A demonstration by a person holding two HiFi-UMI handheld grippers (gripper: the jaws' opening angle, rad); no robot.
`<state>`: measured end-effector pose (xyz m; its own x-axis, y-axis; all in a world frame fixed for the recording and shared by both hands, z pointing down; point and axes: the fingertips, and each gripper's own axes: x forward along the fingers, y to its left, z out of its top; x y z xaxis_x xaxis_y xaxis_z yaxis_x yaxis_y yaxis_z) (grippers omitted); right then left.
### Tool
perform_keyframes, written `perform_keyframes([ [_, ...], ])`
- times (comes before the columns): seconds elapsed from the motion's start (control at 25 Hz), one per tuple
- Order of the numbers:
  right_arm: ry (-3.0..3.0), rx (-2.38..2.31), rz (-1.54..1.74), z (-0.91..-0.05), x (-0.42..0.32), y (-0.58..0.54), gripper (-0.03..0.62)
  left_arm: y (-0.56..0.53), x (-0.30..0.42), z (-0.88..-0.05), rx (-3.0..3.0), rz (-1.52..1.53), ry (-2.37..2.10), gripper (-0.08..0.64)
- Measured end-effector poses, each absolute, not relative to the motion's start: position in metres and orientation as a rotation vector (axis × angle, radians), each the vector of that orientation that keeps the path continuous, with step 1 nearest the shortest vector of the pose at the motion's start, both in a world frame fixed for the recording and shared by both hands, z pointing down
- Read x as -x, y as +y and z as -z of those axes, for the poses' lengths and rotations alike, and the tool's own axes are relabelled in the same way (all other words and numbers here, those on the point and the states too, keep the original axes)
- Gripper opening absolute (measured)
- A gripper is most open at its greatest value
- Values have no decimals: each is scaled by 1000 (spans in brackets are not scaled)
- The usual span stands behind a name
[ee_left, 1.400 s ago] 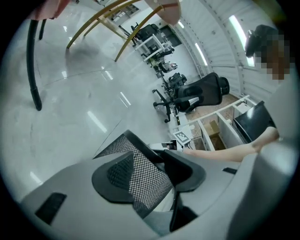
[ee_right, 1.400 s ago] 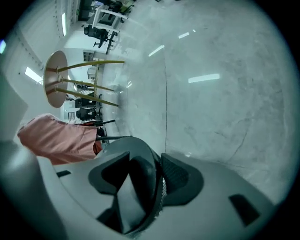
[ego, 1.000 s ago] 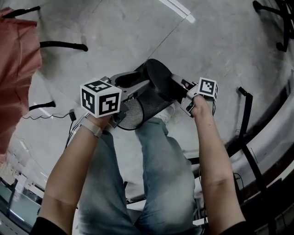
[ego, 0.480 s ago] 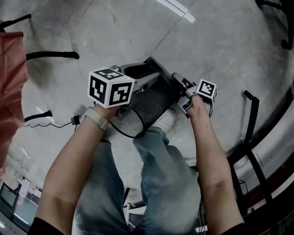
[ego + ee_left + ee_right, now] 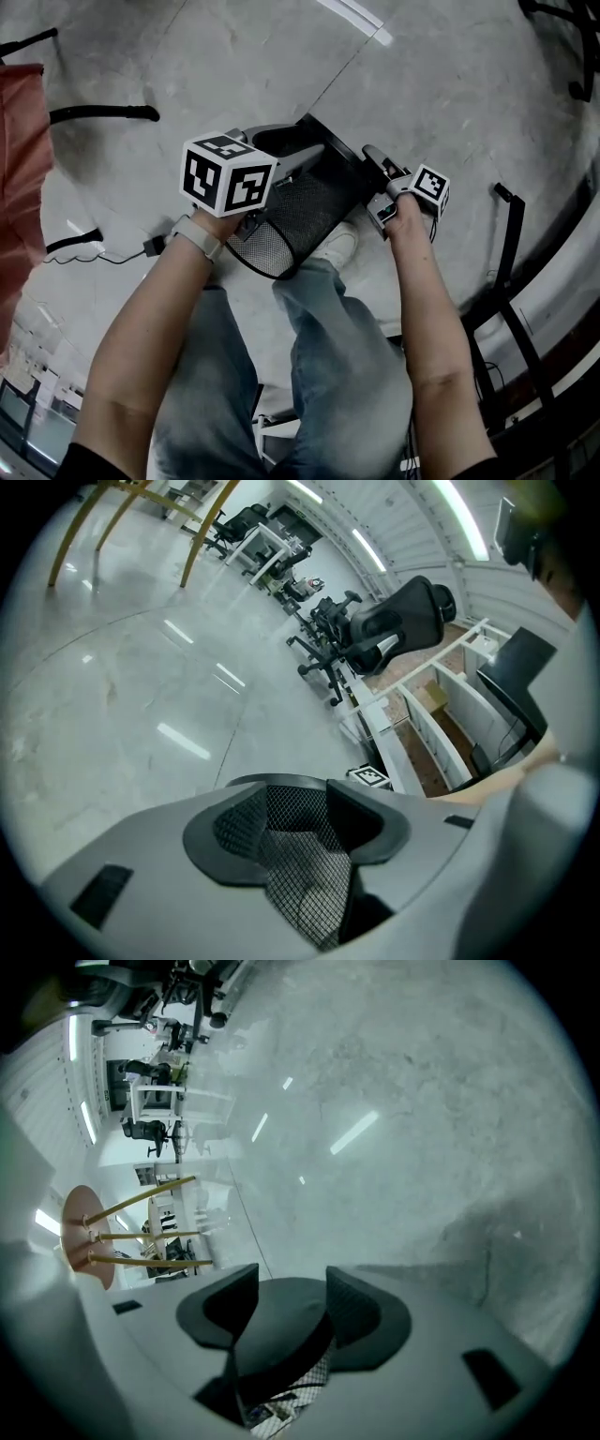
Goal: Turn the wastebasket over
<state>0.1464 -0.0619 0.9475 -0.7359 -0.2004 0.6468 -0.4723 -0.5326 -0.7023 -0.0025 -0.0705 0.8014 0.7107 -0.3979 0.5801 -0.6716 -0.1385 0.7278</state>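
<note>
Clamping the wastebasket (image 5: 309, 211) from both sides!
Your left gripper (image 5: 298, 817) bites its mesh wall, right gripper (image 5: 281, 1312) the dark end.

Grey polished floor (image 5: 450, 84) — a black office chair (image 5: 403, 611) in the distance, pink cloth (image 5: 19, 169) at left.
</note>
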Motion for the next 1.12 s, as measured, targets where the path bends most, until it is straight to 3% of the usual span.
perform_keyframes([
  [0.24,-1748,-1074,-1983,-857,-154,-92,219,-31,67,-758,-1627,-256,-1083,212],
  [0.64,-2007,-453,-986,-769,-59,-77,249,106,116,-735,-1246,-120,-1276,265],
  [0.8,-1962,-328,-817,-776,-37,-70,286,138,102,-754,-1098,-5,-1306,276],
  [1.12,-1830,-194,-758,-807,-35,-64,288,134,62,-781,-990,191,-1287,278],
])
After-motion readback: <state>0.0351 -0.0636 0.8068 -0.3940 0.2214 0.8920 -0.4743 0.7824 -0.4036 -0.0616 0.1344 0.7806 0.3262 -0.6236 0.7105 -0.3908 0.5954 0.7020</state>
